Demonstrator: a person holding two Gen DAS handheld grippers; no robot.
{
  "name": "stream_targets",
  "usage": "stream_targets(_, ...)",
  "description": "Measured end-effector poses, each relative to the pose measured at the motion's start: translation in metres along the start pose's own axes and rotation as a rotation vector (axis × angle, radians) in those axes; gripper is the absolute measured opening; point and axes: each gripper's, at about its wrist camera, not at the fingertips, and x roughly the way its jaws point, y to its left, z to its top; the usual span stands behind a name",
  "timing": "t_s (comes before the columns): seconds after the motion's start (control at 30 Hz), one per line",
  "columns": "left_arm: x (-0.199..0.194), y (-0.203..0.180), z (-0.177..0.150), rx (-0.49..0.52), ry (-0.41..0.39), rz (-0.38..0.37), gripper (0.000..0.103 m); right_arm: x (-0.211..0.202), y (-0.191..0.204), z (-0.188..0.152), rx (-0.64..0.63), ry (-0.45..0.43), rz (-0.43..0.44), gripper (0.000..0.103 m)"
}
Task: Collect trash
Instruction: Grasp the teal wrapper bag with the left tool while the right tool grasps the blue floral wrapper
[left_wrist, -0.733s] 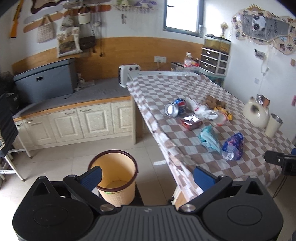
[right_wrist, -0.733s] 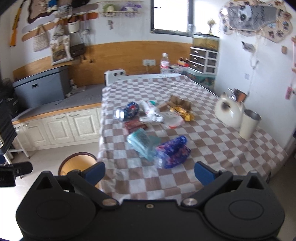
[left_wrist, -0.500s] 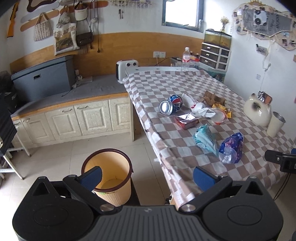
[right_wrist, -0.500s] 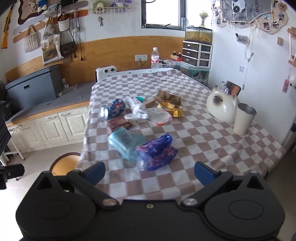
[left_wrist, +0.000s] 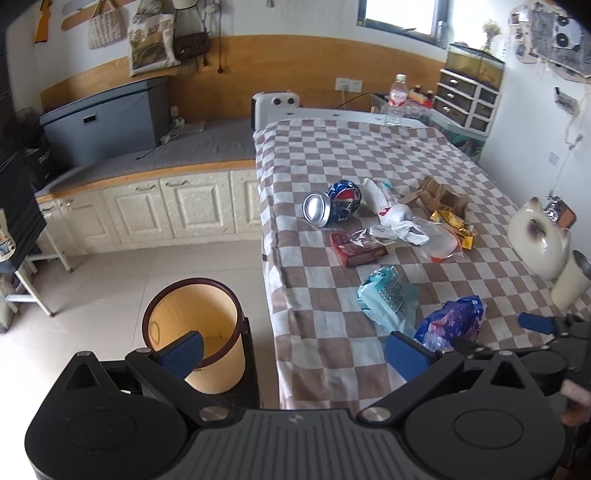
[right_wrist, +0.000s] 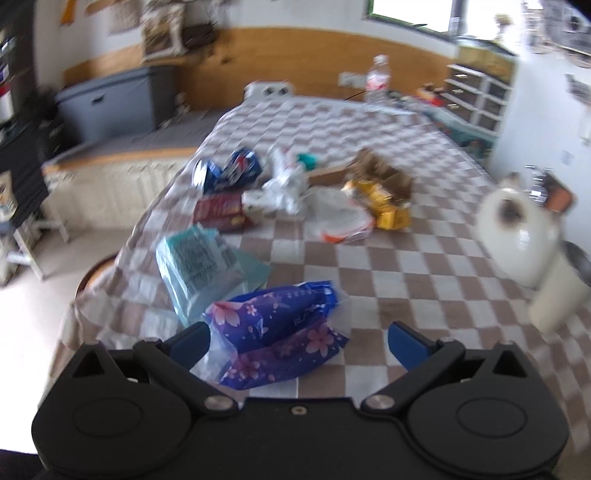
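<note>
Trash lies on the checkered table (left_wrist: 369, 155): a blue flowered wrapper (right_wrist: 280, 332), a teal packet (right_wrist: 199, 262), a red box (right_wrist: 221, 212), a crushed blue can (left_wrist: 334, 203), white plastic (left_wrist: 399, 221) and gold wrappers (right_wrist: 388, 212). My right gripper (right_wrist: 297, 345) is open, low over the table, with the flowered wrapper (left_wrist: 452, 325) just in front of and partly between its fingers. My left gripper (left_wrist: 291, 354) is open and empty, straddling the table's near corner. A yellow bin (left_wrist: 195, 332) with a dark rim stands on the floor below the left finger (left_wrist: 183, 352).
A white cat-shaped jar (left_wrist: 539, 240) and a metal cup (left_wrist: 570, 280) stand at the table's right edge. A water bottle (left_wrist: 396, 94) is at the far end. Cream cabinets (left_wrist: 147, 210) with a grey box (left_wrist: 103, 122) line the left wall; tiled floor lies between.
My right gripper has dropped forward and down close to the flowered wrapper, with motion blur. The left gripper moved forward and right, so the table looms nearer and the right gripper shows at its right.
</note>
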Motion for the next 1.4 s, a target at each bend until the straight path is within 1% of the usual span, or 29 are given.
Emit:
stream_targets(0.13, 0.010, -0.011, 0.007, -0.047, 0.007, -0.003, 0.103, 0.030, 0.002, 0.003, -0.080, 0.029, 0.066, 0.103)
stream_targets(0.2, 0.016, -0.017, 0.012, -0.053, 0.010, -0.012, 0.103, 0.038, 0.003, 0.004, -0.126, 0.030, 0.088, 0.103)
stream_targets(0.27, 0.025, -0.025, 0.018, -0.053, 0.010, -0.035, 0.103, 0.042, 0.002, 0.003, -0.178, 0.023, 0.100, 0.103)
stream_targets(0.37, 0.042, -0.036, 0.029, -0.067, 0.014, -0.085, 0.103, 0.043, -0.010, 0.002, -0.209, 0.028, 0.109, 0.103)
stream_targets(0.5, 0.075, -0.047, 0.040, -0.124, 0.056, -0.146, 0.103, 0.044, -0.034, -0.002, -0.225, 0.060, 0.088, 0.103)
stream_targets(0.63, 0.110, -0.053, 0.044, -0.162, 0.106, -0.166, 0.101, 0.046, -0.061, -0.007, -0.208, 0.096, 0.041, 0.103)
stream_targets(0.73, 0.134, -0.051, 0.044, -0.213, 0.155, -0.181, 0.093, 0.045, -0.081, -0.007, -0.147, 0.121, 0.020, 0.103)
stream_targets(0.8, 0.147, -0.050, 0.042, -0.242, 0.187, -0.187, 0.089, 0.041, -0.090, -0.006, -0.107, 0.127, 0.030, 0.103)
stream_targets(0.87, 0.158, -0.050, 0.041, -0.260, 0.213, -0.194, 0.087, 0.036, -0.093, -0.002, -0.083, 0.129, 0.069, 0.103)
stream_targets(0.97, 0.169, -0.054, 0.038, -0.270, 0.231, -0.208, 0.085, 0.031, -0.085, 0.005, -0.083, 0.145, 0.149, 0.103)
stream_targets(1.03, 0.173, -0.057, 0.037, -0.270, 0.236, -0.202, 0.083, 0.031, -0.073, 0.011, -0.095, 0.167, 0.198, 0.103)
stream_targets(1.07, 0.175, -0.058, 0.037, -0.269, 0.238, -0.199, 0.080, 0.032, -0.065, 0.013, -0.101, 0.183, 0.214, 0.103)
stream_targets(1.13, 0.178, -0.060, 0.036, -0.269, 0.243, -0.180, 0.077, 0.032, -0.050, 0.016, -0.102, 0.188, 0.230, 0.103)
stream_targets(1.2, 0.180, -0.061, 0.035, -0.275, 0.252, -0.172, 0.075, 0.031, -0.034, 0.019, -0.115, 0.180, 0.226, 0.103)
stream_targets(1.3, 0.184, -0.062, 0.031, -0.288, 0.270, -0.179, 0.070, 0.033, -0.013, 0.022, -0.138, 0.157, 0.187, 0.103)
stream_targets(1.4, 0.186, -0.065, 0.027, -0.297, 0.273, -0.186, 0.060, 0.040, 0.002, 0.019, -0.182, 0.160, 0.162, 0.103)
